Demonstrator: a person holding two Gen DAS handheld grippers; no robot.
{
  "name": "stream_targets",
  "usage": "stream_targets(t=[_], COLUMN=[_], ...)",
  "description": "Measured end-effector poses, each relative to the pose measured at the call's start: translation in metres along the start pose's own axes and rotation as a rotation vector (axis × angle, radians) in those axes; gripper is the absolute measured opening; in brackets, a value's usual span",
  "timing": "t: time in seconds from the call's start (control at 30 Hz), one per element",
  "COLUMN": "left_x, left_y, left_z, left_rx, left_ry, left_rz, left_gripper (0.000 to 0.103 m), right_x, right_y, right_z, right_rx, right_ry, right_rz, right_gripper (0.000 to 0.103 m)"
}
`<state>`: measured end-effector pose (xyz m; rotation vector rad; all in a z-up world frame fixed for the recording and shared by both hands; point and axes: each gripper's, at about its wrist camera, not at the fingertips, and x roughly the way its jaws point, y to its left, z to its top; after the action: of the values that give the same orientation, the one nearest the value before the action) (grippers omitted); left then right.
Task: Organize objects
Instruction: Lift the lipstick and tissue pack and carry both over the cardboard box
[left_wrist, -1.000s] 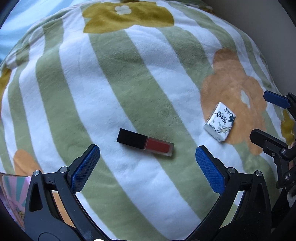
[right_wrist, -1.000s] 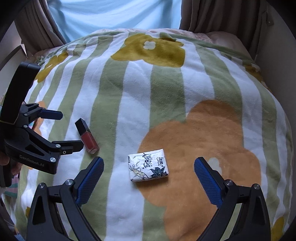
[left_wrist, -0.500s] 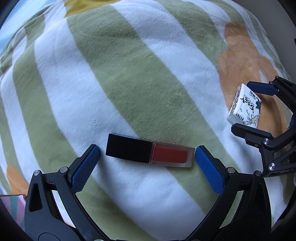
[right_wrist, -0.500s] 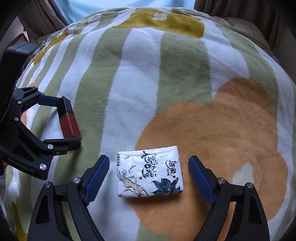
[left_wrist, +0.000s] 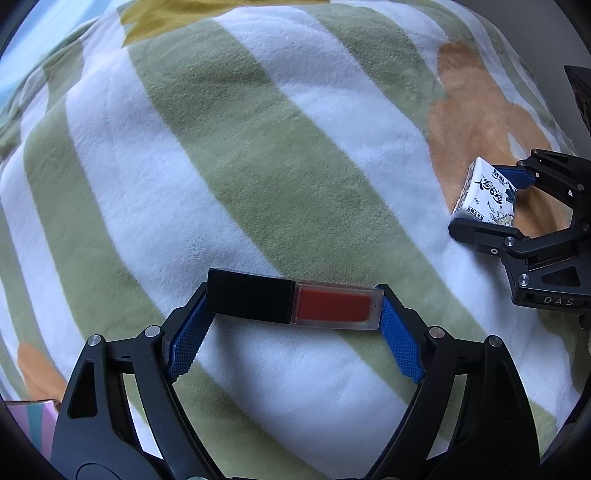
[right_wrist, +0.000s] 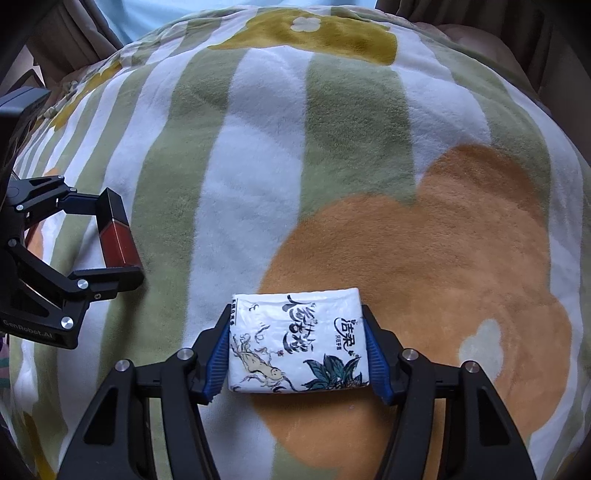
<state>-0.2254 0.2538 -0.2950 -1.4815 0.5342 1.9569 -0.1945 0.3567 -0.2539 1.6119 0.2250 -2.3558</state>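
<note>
A lip gloss tube (left_wrist: 293, 303) with a black cap and red body lies crosswise on the blanket. My left gripper (left_wrist: 293, 332) is shut on it, one blue pad at each end. It also shows in the right wrist view (right_wrist: 115, 236), held by the left gripper (right_wrist: 98, 240). A white tissue pack (right_wrist: 297, 341) with dark ink print sits between the pads of my right gripper (right_wrist: 295, 354), which is shut on it. The pack also shows in the left wrist view (left_wrist: 487, 195) in the right gripper (left_wrist: 491, 201).
Everything rests on a soft fleece blanket (right_wrist: 332, 155) with green and white stripes and orange and yellow flowers. Curtains (right_wrist: 66, 40) hang at the far side. A colourful box corner (left_wrist: 33, 424) shows at the lower left.
Both grippers moved forward and closed: the left onto the lip gloss tube, the right onto the tissue pack. Both were open around these objects half a second ago.
</note>
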Motion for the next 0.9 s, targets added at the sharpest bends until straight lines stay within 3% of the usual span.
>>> stream_targets(t=[0.4, 0.73, 0.9], left_x=[-0.06, -0.179, -0.231], left_y=[0.016, 0.021, 0.033], left_z=[-0.008, -0.031, -0.058], left_rx=[-0.071, -0.207, -0.3], left_ry=[-0.061, -0.195, -0.249], left_rz=[0.001, 0.058, 0.077], left_gripper=[0.084, 0.084, 0.084], right_x=[-0.068, -0.141, -0.18], right_y=[0.013, 0.081, 0.114], right_z=[0.018, 0.043, 0.045], right_rx=[0.034, 0.035, 0.043], right_ry=[-0.041, -0.095, -0.122], right_rz=[-0.026, -0.024, -0.007], right_gripper=[0.058, 0.058, 0.058])
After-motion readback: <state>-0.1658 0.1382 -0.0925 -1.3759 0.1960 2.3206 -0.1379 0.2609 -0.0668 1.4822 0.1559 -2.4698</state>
